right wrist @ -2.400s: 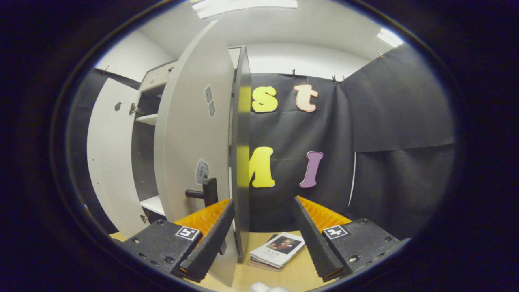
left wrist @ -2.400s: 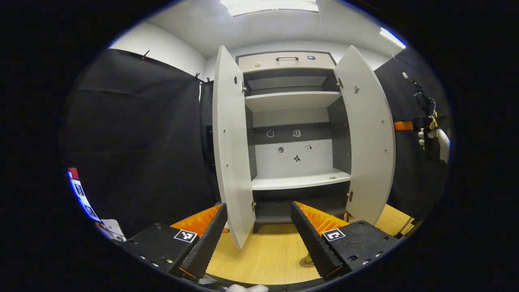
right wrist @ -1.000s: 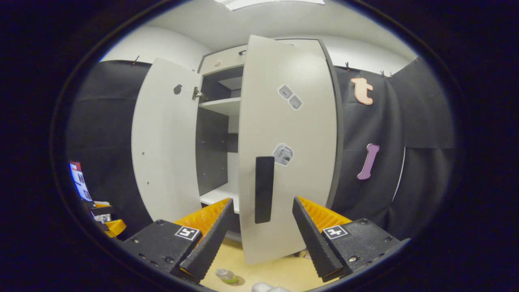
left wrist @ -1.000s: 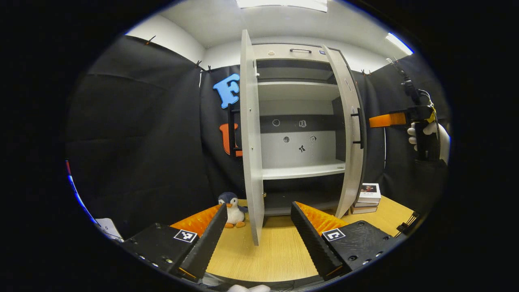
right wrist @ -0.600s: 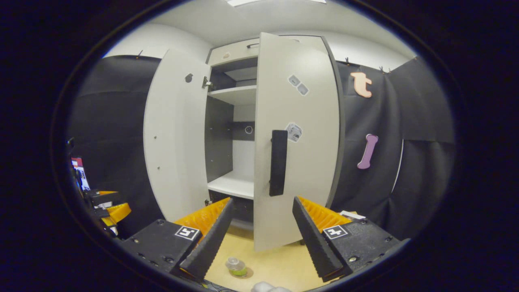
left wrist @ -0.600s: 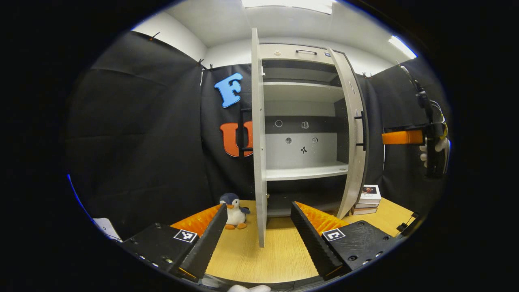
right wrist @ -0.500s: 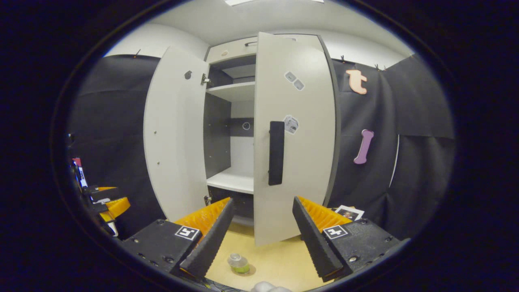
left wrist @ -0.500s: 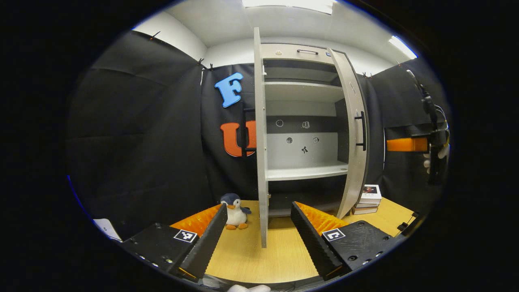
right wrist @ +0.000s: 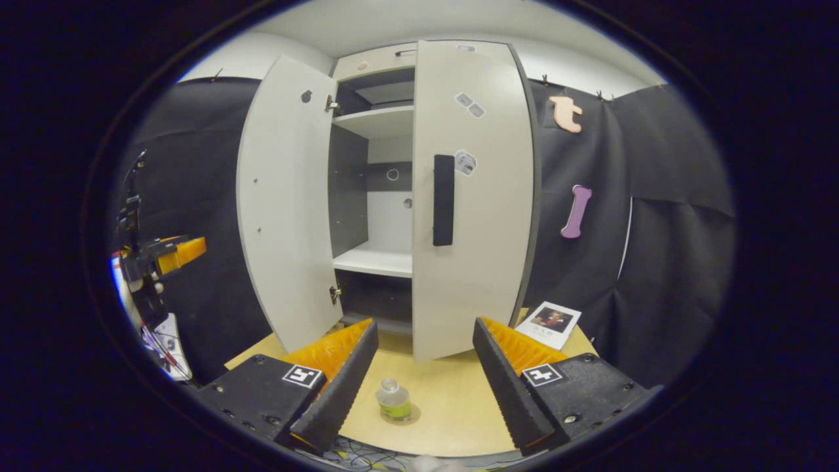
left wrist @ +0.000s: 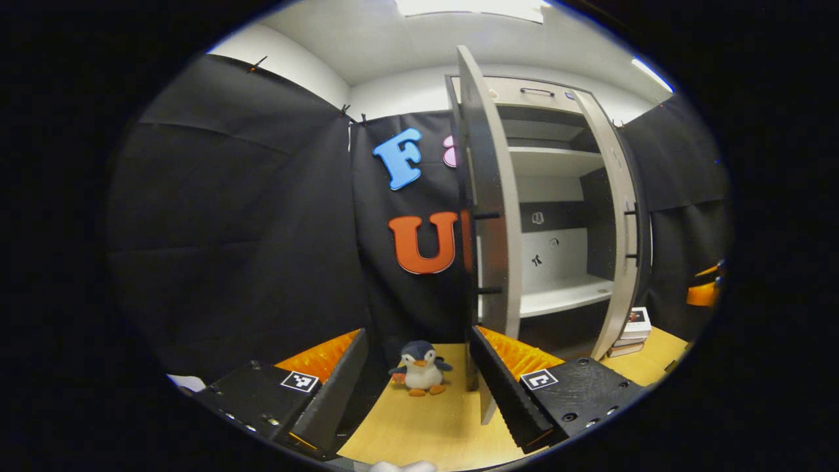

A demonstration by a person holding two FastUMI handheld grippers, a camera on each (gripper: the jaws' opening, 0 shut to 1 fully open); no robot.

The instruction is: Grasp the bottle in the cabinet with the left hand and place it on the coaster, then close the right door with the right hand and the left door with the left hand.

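Right gripper view, near first: my right gripper (right wrist: 423, 380) hangs with jaws wide, nothing btwn them. Just ahead on the tabletop (right wrist: 452, 406) stands the bottle (right wrist: 394, 400), upright on the coaster (right wrist: 400, 415), so that part looks done. Beyond it the right door (right wrist: 475, 196) sits about shut, black handle (right wrist: 444, 200) facing me, though I can't tell if it's fully seated. Left door (right wrist: 285, 203) stands wide open, inner face toward me, shelf (right wrist: 373, 260) bare behind it.

Over to the left gripper view: my left gripper (left wrist: 419, 387) is also wide open, holding nothing. Penguin toy (left wrist: 420, 368) on the table btwn the fingers, further off. The left door (left wrist: 488, 216) shows near edge-on just ahead, a bit right of my jaws, long axis vertical, free edge toward me, outer face w/ its handle on my side. So the left gripper is the nearer one, as I judge it, and the push should go rightward against that outer face. Far right, books (left wrist: 630, 324) on the table by the cabinet; black cloth walls, white ceiling w/ light panels.
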